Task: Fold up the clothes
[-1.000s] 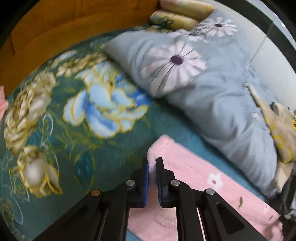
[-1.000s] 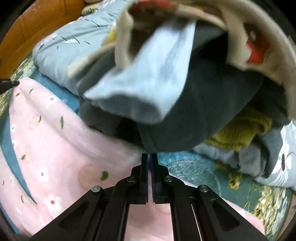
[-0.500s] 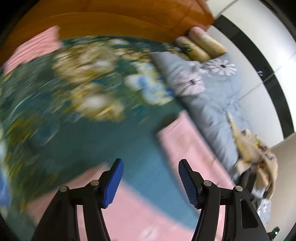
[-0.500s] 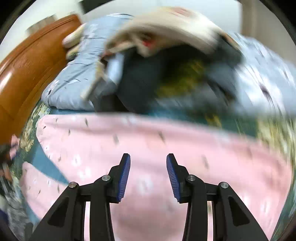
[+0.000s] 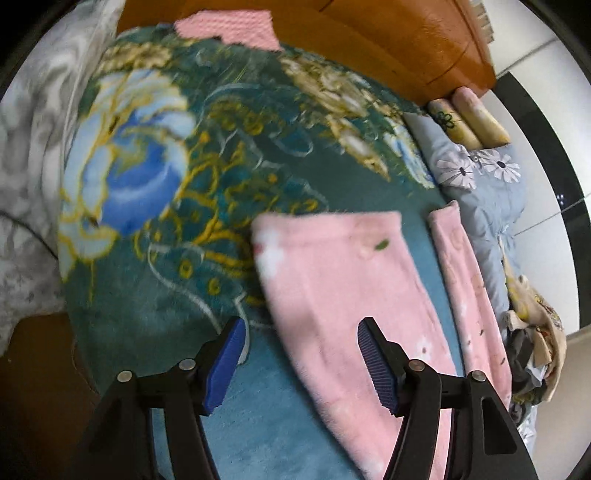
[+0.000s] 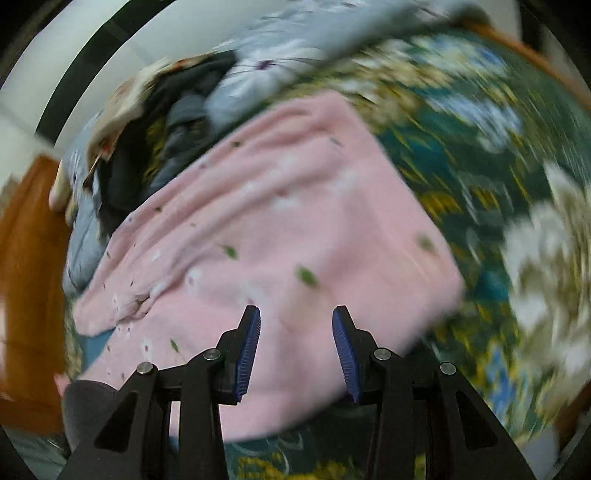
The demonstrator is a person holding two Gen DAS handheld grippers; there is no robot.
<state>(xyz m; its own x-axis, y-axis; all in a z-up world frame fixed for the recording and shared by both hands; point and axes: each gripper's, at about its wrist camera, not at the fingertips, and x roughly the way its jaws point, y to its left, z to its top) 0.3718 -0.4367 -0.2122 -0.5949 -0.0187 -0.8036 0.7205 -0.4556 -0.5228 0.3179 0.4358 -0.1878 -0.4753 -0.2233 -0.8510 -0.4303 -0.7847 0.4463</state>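
Observation:
A pink fleece garment (image 5: pixel 343 280) with small flowers and green leaves lies flat on the teal floral blanket (image 5: pixel 177 206); it looks like trousers, with a second leg (image 5: pixel 461 266) beside the first. My left gripper (image 5: pixel 299 343) is open and empty above its near edge. In the right wrist view the same pink garment (image 6: pixel 280 236) fills the middle, blurred by motion. My right gripper (image 6: pixel 295 332) is open and empty above it.
A pile of mixed clothes (image 6: pixel 155 122) lies behind the garment, also seen at the right of the left wrist view (image 5: pixel 532 332). A grey-blue daisy quilt (image 5: pixel 487 192), rolled pillows (image 5: pixel 469 118), a wooden headboard (image 5: pixel 369 33) and a pink cloth (image 5: pixel 229 26) border the bed.
Both grippers were shut on the pink garment a second ago. They have opened, let it go and swung away above it. Both views turned sharply.

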